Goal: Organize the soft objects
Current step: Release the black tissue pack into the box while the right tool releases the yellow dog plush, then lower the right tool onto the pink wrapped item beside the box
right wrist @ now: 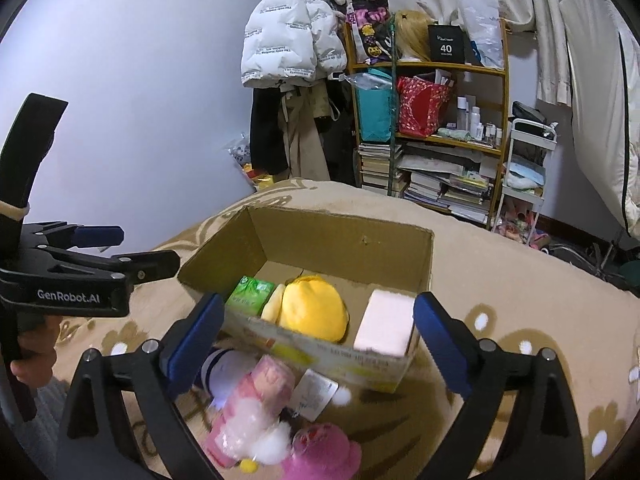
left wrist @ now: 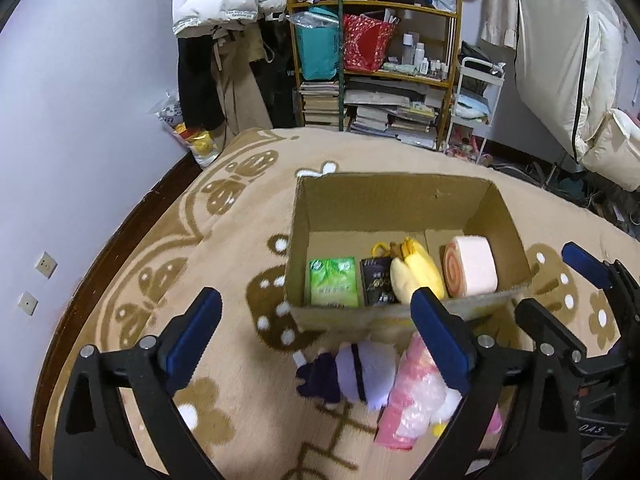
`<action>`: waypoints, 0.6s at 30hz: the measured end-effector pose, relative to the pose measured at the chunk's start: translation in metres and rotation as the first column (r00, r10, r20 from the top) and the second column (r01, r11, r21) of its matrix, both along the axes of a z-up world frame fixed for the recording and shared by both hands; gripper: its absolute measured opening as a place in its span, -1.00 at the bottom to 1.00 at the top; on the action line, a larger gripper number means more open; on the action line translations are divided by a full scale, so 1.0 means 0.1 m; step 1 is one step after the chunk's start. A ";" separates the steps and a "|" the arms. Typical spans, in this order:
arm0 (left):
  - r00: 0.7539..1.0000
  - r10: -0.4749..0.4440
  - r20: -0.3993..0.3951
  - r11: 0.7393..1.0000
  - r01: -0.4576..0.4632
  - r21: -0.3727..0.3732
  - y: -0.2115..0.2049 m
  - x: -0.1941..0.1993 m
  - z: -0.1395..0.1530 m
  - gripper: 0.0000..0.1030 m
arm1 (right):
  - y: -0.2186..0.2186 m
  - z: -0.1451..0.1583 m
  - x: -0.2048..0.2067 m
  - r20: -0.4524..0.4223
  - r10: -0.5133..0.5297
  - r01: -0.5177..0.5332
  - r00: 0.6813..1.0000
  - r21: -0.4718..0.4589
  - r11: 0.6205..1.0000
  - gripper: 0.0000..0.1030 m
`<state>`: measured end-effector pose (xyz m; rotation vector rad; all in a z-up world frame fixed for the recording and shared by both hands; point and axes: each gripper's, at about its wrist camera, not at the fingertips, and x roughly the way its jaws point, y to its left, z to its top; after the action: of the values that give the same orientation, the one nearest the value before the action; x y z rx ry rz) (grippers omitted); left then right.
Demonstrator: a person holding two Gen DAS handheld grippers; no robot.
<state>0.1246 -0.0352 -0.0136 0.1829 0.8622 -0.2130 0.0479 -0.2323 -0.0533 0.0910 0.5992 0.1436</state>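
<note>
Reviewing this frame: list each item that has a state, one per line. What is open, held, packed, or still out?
left gripper: open, empty
right gripper: open, empty
cardboard box: open-topped, partly filled
green packet: in the box
yellow plush: in the box
pink roll: in the box, right end
purple plush: on the rug, outside the box
pink plush: on the rug, outside the box
</note>
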 end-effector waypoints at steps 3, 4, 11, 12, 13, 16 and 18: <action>1.000 0.002 -0.013 1.000 -0.002 0.008 0.04 -0.09 0.01 0.94 | 0.01 0.02 -0.11 -0.001 -0.006 0.006 1.000 0.004 1.000 1.00; 1.000 0.003 -0.016 1.000 -0.003 0.013 0.06 -0.12 0.01 0.94 | 0.02 0.02 -0.12 -0.003 -0.007 0.007 1.000 0.006 1.000 1.00; 0.999 0.004 -0.045 1.000 -0.003 0.025 0.11 -0.25 0.02 0.94 | 0.09 -0.03 -0.26 -0.033 -0.007 0.007 0.999 0.005 1.000 1.00; 0.998 0.005 -0.056 1.000 -0.003 0.021 0.12 -0.26 0.01 0.94 | 0.11 -0.05 -0.28 -0.040 -0.005 0.005 0.999 0.005 1.000 1.00; 0.998 0.007 -0.067 1.000 -0.006 0.020 0.13 -0.26 -0.01 0.94 | 0.13 -0.07 -0.30 -0.047 -0.001 0.001 0.999 0.005 1.000 1.00; 0.995 0.015 -0.096 1.000 -0.014 0.010 0.18 -0.25 -0.04 0.94 | 0.18 -0.12 -0.33 -0.065 0.008 -0.009 0.998 -0.010 1.000 1.00; 0.993 0.028 -0.114 1.000 -0.027 0.010 0.21 -0.23 -0.08 0.94 | 0.21 -0.16 -0.32 -0.080 0.007 -0.008 0.997 -0.018 1.000 1.00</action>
<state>0.1013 -0.0144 -0.0218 0.1676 0.9789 -0.1951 0.0157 -0.2113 -0.0697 0.0768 0.6807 0.1423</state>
